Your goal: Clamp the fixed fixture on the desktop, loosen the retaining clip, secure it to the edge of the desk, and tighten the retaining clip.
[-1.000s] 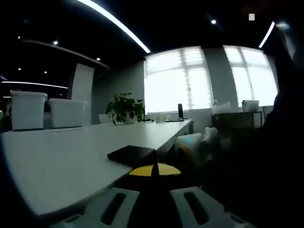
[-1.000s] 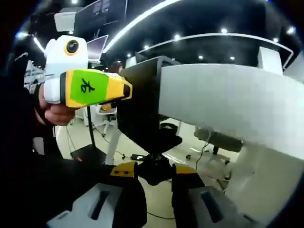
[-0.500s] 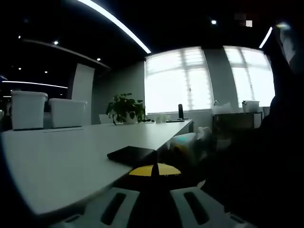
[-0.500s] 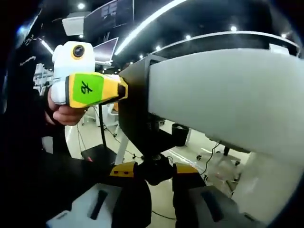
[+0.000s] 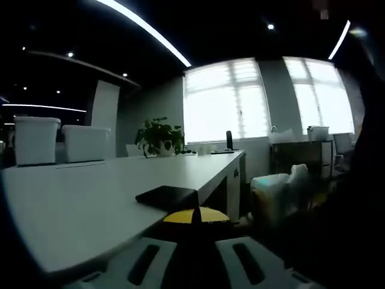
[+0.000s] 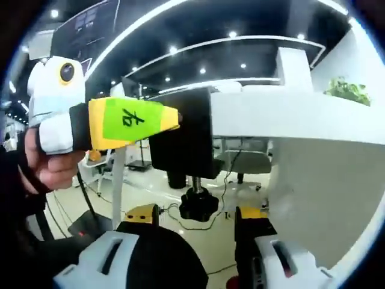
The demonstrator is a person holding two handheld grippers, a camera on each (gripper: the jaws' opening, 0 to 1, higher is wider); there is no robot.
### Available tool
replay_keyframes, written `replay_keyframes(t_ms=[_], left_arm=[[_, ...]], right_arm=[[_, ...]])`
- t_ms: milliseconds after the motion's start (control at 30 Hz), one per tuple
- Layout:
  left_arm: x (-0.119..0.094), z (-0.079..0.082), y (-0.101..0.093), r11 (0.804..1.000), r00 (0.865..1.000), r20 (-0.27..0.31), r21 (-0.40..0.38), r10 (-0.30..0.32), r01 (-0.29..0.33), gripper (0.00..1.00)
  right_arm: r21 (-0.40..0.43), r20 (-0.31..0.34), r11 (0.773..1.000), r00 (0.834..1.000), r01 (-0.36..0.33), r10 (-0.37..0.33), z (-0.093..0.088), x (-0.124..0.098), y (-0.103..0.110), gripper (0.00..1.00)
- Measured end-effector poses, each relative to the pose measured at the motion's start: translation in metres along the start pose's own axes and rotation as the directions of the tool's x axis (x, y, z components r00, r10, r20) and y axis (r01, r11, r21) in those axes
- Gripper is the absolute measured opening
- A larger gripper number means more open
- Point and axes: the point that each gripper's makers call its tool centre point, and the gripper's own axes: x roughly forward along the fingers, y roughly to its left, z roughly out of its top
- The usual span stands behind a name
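Observation:
A black fixture [image 5: 167, 195] sits clamped over the edge of the white desk [image 5: 84, 205], and my left gripper [image 5: 195, 215] is shut on it, yellow tips together. In the right gripper view the same fixture [image 6: 183, 141] hugs the desk edge [image 6: 289, 114]. The left gripper [image 6: 176, 118], yellow with a green label, grips its side. The round black retaining knob [image 6: 198, 203] hangs on a threaded rod under the fixture. My right gripper [image 6: 197, 215] stands open, with a jaw on either side of the knob and neither touching it.
Two white bins [image 5: 36, 139] stand at the desk's far left, with a potted plant [image 5: 159, 137] at its far end. A white bag [image 5: 278, 188] lies on the floor beside the desk. Under the desk are an office chair [image 6: 248, 161] and cables. A hand [image 6: 51, 168] holds the left gripper.
My right gripper's jaws have spread apart and come off the knob, and its view has swung toward the underside of the desk. The left gripper keeps its hold.

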Motion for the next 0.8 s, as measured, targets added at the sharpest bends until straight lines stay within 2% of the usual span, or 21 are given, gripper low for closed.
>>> replay_keyframes(t_ms=[67,133,233,433,567,800], left_arm=[[0.000,0.000,0.000,1.000,1.000,-0.001,-0.002,-0.001,0.001,0.01],[0.000,0.000,0.000,1.000,1.000,-0.002,-0.005,-0.001,0.001,0.01],[-0.001,0.000,0.001,1.000,1.000,-0.001,-0.010,-0.003,0.003,0.01],[-0.002,0.001,-0.002,1.000,1.000,0.002,-0.018,-0.012,0.012,0.01],[-0.002,0.002,-0.003,1.000,1.000,0.004,-0.020,-0.013,0.013,0.01],[-0.001,0.001,-0.003,1.000,1.000,0.001,-0.009,-0.014,0.014,0.01]], right_arm=[[0.010,-0.001,0.995,0.995,0.097,-0.097,0.000,0.005,-0.003,0.47],[0.014,-0.033,0.993,0.992,0.121,-0.121,-0.006,0.011,0.001,0.47],[0.027,-0.055,0.991,0.990,0.135,-0.133,-0.010,0.013,0.003,0.42],[0.030,-0.055,0.986,0.985,0.165,-0.163,-0.010,0.016,-0.005,0.40],[-0.004,-0.034,0.984,0.984,0.177,-0.177,-0.005,0.019,-0.007,0.26],[-0.013,-0.021,0.988,0.987,0.156,-0.157,-0.006,0.019,-0.010,0.25]])
